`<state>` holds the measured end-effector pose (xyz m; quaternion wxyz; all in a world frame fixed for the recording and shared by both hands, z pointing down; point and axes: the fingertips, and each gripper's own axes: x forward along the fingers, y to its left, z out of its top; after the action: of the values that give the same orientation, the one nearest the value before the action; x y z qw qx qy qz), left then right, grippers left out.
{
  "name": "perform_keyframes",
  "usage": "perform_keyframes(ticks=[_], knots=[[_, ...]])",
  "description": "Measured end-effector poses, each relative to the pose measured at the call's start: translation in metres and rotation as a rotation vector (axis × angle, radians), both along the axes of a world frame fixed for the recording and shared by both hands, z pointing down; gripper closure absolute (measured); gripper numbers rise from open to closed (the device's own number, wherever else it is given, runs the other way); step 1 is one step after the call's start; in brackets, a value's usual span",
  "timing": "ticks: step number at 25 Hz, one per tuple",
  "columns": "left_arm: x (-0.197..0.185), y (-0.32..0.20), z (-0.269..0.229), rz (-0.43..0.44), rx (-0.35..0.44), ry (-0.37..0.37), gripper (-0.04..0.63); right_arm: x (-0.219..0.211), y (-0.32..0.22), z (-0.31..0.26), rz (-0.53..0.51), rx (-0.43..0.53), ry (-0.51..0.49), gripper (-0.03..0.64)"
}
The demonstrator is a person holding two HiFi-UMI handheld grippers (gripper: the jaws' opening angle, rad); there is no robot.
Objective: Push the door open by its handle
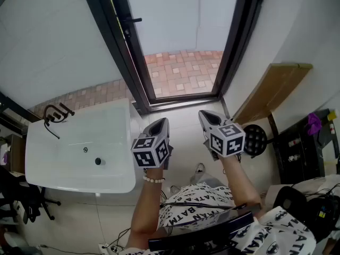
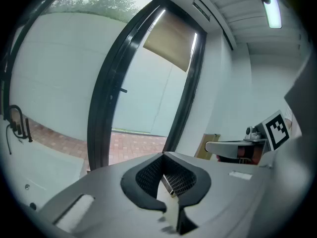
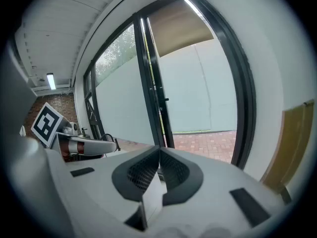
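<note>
A black-framed glass door (image 1: 180, 36) stands ahead, with red brick paving showing beyond it. Its small black lever handle (image 1: 132, 20) sticks out from the left upright, also seen as the handle (image 2: 122, 89) and the handle (image 3: 164, 99) in the two gripper views. My left gripper (image 1: 159, 122) and right gripper (image 1: 205, 114) hover side by side over the pale floor, well short of the threshold, both pointing at the door. The jaws of the left gripper (image 2: 163, 156) and the right gripper (image 3: 159, 150) are shut with nothing between them. Neither touches the handle.
A white basin (image 1: 114, 158) with a black tap (image 1: 54, 113) stands close on the left. A brown board (image 1: 271, 89) leans on the right wall, with a round black object (image 1: 256, 139) and a dark shelf (image 1: 300, 142) nearby. Cables lie on the floor behind.
</note>
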<state>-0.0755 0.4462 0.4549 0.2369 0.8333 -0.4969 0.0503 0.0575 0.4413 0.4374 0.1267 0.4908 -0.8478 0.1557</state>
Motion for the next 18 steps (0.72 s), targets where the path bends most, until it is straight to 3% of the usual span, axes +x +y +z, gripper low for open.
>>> perform_keyframes(ticks=[11,12,14,18], knots=[[0.013,-0.012,0.006,-0.003,-0.01,-0.012,0.595,0.016,-0.02,0.003,0.003,0.026,-0.041,0.581],[0.015,-0.015,0.007,-0.005,-0.012,-0.016,0.595,0.018,-0.024,0.005,-0.009,0.022,-0.047,0.566],[0.017,-0.021,0.008,-0.013,-0.016,-0.02,0.595,0.018,-0.034,0.006,-0.048,0.008,-0.058,0.409],[0.022,-0.04,0.009,-0.037,-0.024,-0.025,0.595,0.026,-0.061,0.005,-0.098,-0.003,-0.048,0.368]])
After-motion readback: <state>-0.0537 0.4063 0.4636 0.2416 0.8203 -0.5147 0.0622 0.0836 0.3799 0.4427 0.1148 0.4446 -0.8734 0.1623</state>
